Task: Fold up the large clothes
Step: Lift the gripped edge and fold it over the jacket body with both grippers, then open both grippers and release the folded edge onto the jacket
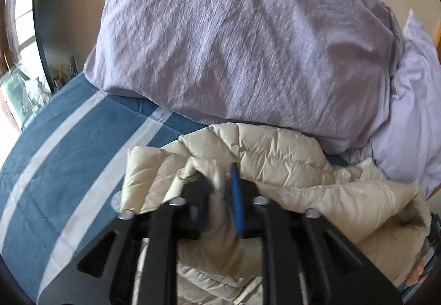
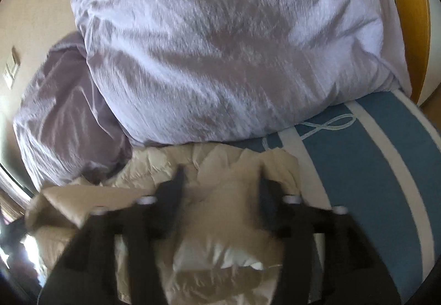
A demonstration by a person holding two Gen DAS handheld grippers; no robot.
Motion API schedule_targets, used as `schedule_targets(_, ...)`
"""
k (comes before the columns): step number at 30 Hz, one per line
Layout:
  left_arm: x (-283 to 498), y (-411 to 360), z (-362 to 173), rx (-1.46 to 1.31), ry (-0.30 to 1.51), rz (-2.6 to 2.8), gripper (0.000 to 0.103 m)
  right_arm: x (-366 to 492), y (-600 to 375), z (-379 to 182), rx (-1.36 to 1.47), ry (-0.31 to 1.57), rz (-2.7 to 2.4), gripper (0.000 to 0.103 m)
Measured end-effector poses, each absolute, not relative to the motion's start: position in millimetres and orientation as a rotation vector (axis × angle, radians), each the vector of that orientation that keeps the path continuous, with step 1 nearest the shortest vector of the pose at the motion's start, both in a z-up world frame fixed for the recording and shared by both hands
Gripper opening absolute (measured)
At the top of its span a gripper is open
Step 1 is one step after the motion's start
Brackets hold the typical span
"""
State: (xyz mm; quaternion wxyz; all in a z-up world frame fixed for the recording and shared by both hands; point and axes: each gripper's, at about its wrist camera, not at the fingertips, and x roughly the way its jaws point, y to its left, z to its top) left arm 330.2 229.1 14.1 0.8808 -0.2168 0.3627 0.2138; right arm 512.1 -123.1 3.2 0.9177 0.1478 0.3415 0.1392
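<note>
1. The cream puffer jacket (image 1: pixel 275 156) lies bunched on the striped bed (image 1: pixel 69 145) against the lilac duvet (image 1: pixel 234 43).
2. The left gripper (image 1: pixel 220 189) and right gripper (image 2: pixel 220 181) stand parted, fabric loose between their jaws.
3. Folding looks unfinished: no tidy stack shows.

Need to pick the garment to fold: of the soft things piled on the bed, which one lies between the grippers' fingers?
The cream quilted jacket, nearest both grippers; the lilac duvet is heaped behind it.

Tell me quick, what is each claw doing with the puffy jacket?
Left claw: partly open, cream puffy jacket between its fingers, not pinched.
Right claw: wide open, jacket fabric lying between its fingers, not gripped.
</note>
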Motion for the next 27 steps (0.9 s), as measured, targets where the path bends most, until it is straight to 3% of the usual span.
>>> schedule_targets(6, 320, 229, 43, -0.452, 0.701, 0.439, 0.065, 493, -137, 24, 0.300, 0.620, 0.271, 0.072)
schedule_targets(14, 279, 226, 83, -0.383, 0.644, 0.442, 0.069, 450, -147, 45, 0.272, 0.594, 0.289, 0.072)
schedule_targets(25, 254, 200, 75, -0.296, 0.708, 0.417, 0.070, 418, -125, 38, 0.184, 0.659, 0.310, 0.072)
schedule_targets(27, 253, 196, 71, -0.292, 0.715, 0.409, 0.077, 416, -119, 37, 0.166, 0.671, 0.315, 0.073)
